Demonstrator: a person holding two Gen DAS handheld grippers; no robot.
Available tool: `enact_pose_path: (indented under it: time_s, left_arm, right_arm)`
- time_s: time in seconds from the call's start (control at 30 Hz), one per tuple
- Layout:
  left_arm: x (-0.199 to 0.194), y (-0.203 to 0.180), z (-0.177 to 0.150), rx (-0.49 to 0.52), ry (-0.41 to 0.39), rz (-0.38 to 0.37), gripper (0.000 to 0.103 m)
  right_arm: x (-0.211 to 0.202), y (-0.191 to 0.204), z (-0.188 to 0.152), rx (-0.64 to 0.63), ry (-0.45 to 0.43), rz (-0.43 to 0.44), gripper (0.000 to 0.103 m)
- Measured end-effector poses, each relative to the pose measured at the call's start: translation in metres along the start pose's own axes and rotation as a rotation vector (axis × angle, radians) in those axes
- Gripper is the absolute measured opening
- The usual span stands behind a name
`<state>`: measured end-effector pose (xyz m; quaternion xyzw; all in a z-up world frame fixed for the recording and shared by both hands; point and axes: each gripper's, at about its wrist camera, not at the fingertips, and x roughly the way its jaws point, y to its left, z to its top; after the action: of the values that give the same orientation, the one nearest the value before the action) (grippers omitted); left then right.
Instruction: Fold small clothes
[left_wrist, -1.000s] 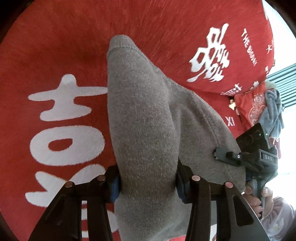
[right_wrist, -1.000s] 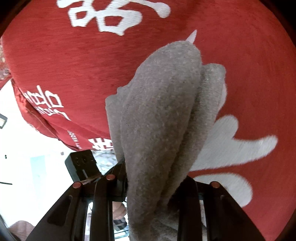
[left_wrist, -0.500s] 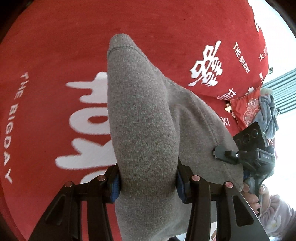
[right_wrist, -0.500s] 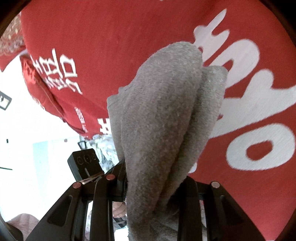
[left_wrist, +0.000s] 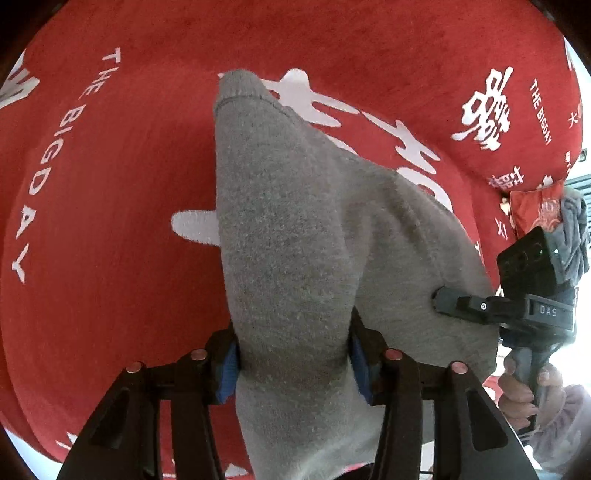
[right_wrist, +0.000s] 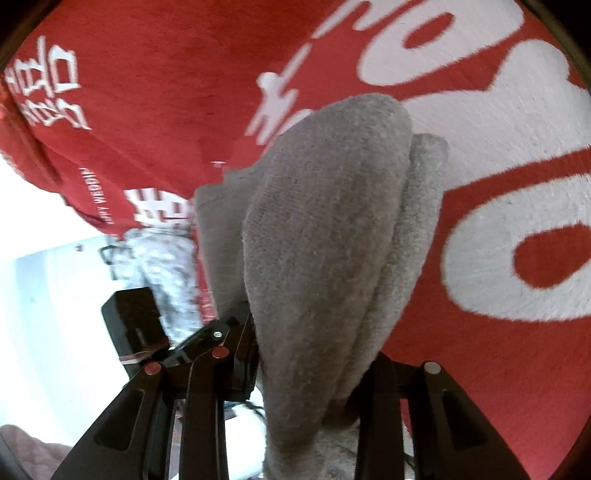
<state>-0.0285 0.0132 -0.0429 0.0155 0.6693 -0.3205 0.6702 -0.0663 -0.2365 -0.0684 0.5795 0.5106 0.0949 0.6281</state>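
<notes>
A grey knit garment (left_wrist: 295, 240) hangs between both grippers above a red cloth with white characters (left_wrist: 110, 221). My left gripper (left_wrist: 293, 354) is shut on one bunched edge of the garment. My right gripper (right_wrist: 314, 365) is shut on another bunched part of the same garment (right_wrist: 325, 240). The right gripper also shows in the left wrist view (left_wrist: 443, 301), its tip pressed into the garment's right side. The fingertips of both grippers are hidden by the fabric.
The red cloth (right_wrist: 147, 110) covers the whole surface beneath. A red patterned cushion (left_wrist: 535, 206) with a grey cloth (left_wrist: 572, 229) on it sits at the far right. The cloth's edge (right_wrist: 92, 206) drops off at the left toward a bright floor.
Both grippers have carried the garment across the red cloth. The large white characters have shifted under it in both views. The grips have not changed.
</notes>
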Motion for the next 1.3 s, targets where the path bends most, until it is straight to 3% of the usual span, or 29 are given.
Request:
enact_pose_path:
  time_s: [0.27, 0.47, 0.5, 0.57, 0.67, 0.73, 0.9, 0.97, 1.13, 1.3]
  left_arm:
    - [-0.023, 0.001, -0.001, 0.019, -0.019, 0.036, 0.057]
    - [-0.056, 0.008, 0.004, 0.003, -0.104, 0.139, 0.057]
    - [-0.062, 0.007, 0.006, 0.008, -0.124, 0.152, 0.056]
    - [-0.067, 0.001, 0.012, 0.026, -0.151, 0.146, 0.033]
    - [-0.062, -0.014, 0.019, 0.064, -0.147, 0.116, 0.032]
    - [-0.049, -0.025, 0.020, 0.104, -0.121, 0.128, 0.032]
    - [-0.008, -0.028, 0.015, 0.146, -0.066, 0.207, 0.032]
    - [-0.005, -0.025, 0.017, 0.132, -0.069, 0.192, 0.032]
    - [-0.005, -0.024, 0.019, 0.130, -0.064, 0.193, 0.032]
    - [-0.008, -0.026, 0.015, 0.097, -0.056, 0.211, 0.032]
  right_arm:
    - [-0.019, 0.002, 0.000, -0.037, -0.050, -0.177, 0.051]
    - [-0.058, 0.001, -0.012, -0.080, -0.142, -0.328, 0.050]
    - [-0.063, 0.001, -0.014, -0.092, -0.151, -0.343, 0.048]
    - [-0.072, 0.010, -0.018, -0.132, -0.175, -0.365, 0.026]
    - [-0.075, 0.029, -0.022, -0.213, -0.193, -0.382, 0.011]
    - [-0.069, 0.037, -0.022, -0.252, -0.163, -0.387, 0.011]
    - [-0.036, 0.029, -0.019, -0.289, -0.083, -0.512, 0.009]
    - [-0.029, 0.019, -0.013, -0.270, -0.078, -0.530, 0.003]
    - [-0.023, 0.011, -0.002, -0.277, -0.092, -0.551, 0.003]
    - [-0.026, 0.019, -0.015, -0.296, -0.082, -0.611, 0.003]
